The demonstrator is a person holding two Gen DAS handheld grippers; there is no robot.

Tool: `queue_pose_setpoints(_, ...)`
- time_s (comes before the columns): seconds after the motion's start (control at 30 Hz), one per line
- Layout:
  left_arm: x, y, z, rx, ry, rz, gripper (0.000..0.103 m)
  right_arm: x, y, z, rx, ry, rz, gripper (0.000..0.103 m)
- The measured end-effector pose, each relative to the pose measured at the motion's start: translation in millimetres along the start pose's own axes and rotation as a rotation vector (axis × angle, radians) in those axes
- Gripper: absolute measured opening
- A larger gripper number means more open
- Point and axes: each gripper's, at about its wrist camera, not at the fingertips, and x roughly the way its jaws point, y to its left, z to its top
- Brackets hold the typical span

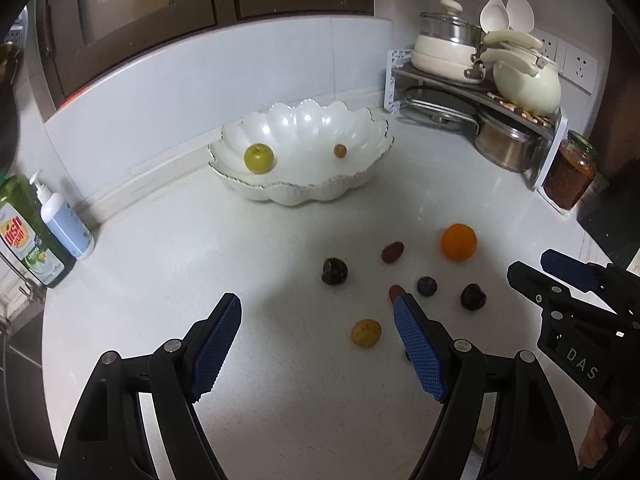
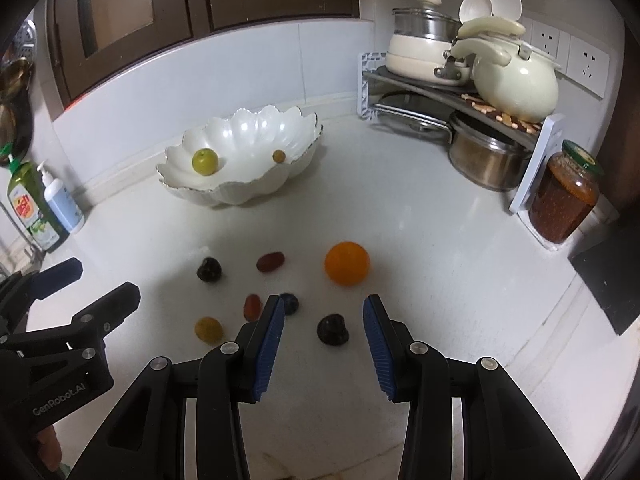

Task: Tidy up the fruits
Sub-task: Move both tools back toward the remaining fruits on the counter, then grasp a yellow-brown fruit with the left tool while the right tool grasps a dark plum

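Observation:
A white scalloped bowl [image 1: 300, 196] [image 2: 224, 196] at the back holds a green fruit [image 1: 259, 158] and a small brown one [image 1: 340, 150]. Loose on the counter lie an orange [image 1: 459, 241] [image 2: 346, 263], a red-brown date [image 1: 392, 252], two dark fruits [image 1: 334, 270] [image 2: 333, 330], a blue berry [image 1: 427, 286], a red fruit [image 2: 252, 306] and a yellow fruit [image 1: 365, 333]. My left gripper [image 1: 318, 308] hovers open, the yellow fruit just inside its right finger. My right gripper [image 2: 323, 306] hangs open over the nearer dark fruit, its pads apart from it.
Two soap bottles [image 1: 66, 224] stand at the left edge by the sink. A corner rack [image 1: 480, 92] with pots and a kettle fills the back right, with a jar [image 2: 566, 196] beside it. A dark flat object [image 2: 608, 276] lies at the right.

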Motion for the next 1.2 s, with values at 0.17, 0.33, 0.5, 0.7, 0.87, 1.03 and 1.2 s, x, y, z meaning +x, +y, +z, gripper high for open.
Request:
queue_pose_setpoints(0.17,15,-5,-10,0.004,0.049,-0.013,0.078,11,-2,-7,-0.016,0.021,0.005,0.042)
queue_pose_setpoints(0.33,27,-12,-16,0.002,0.069,-0.013,0.078,24,-6,-13,-0.017,0.051,0.016,0.042)
queue_pose_setpoints(0.5,41,-16,-20,-0.003,0.095,-0.019,0.076,40,-11,-18,-0.012,0.085,0.025,0.042)
queue_pose_setpoints(0.7,57,-19,-25,-0.008,0.119,-0.032,0.07,56,-13,-22,-0.017,0.113,0.034,0.042)
queue_pose_setpoints(0.87,69,-24,-28,-0.003,0.139,-0.04,0.065,66,-16,-25,-0.025,0.134,0.039,0.042)
queue_pose_setpoints(1.03,77,-28,-30,-0.008,0.16,-0.05,0.056,73,-16,-28,-0.03,0.143,0.053,0.042)
queue_pose_setpoints(1.2,83,-32,-31,-0.007,0.171,-0.053,0.051,81,-16,-28,-0.034,0.154,0.059,0.042)
